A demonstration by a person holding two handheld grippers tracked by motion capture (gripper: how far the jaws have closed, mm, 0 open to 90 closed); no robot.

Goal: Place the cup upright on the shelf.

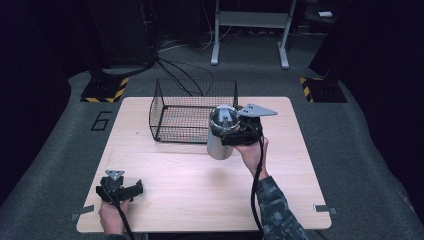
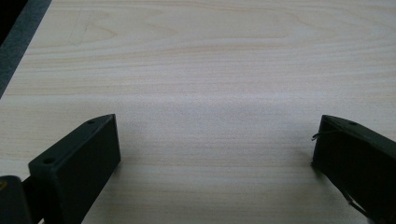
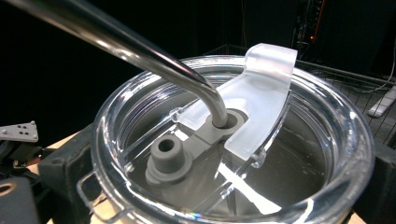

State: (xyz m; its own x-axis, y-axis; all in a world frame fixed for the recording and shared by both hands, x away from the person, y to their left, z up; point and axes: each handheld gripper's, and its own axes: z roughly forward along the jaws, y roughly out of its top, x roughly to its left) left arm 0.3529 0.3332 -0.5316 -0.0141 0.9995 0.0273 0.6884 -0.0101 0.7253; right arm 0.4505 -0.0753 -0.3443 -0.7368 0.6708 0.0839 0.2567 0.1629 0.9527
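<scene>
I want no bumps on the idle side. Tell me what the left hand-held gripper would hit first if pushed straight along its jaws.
Probably nothing soon. The left hand-held gripper stands open over bare wooden table, and the board ahead of it looks free up to its far edge. Depth beyond that is unclear.

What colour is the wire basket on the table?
Black; the wire basket shows best in the high view.

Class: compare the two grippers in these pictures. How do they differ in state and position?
The right gripper is shut on a steel tumbler, while the left gripper is open with nothing between its jaws. The right gripper is beside the wire basket; the left gripper is low at the table's near edge. Both are hand-held.
</scene>
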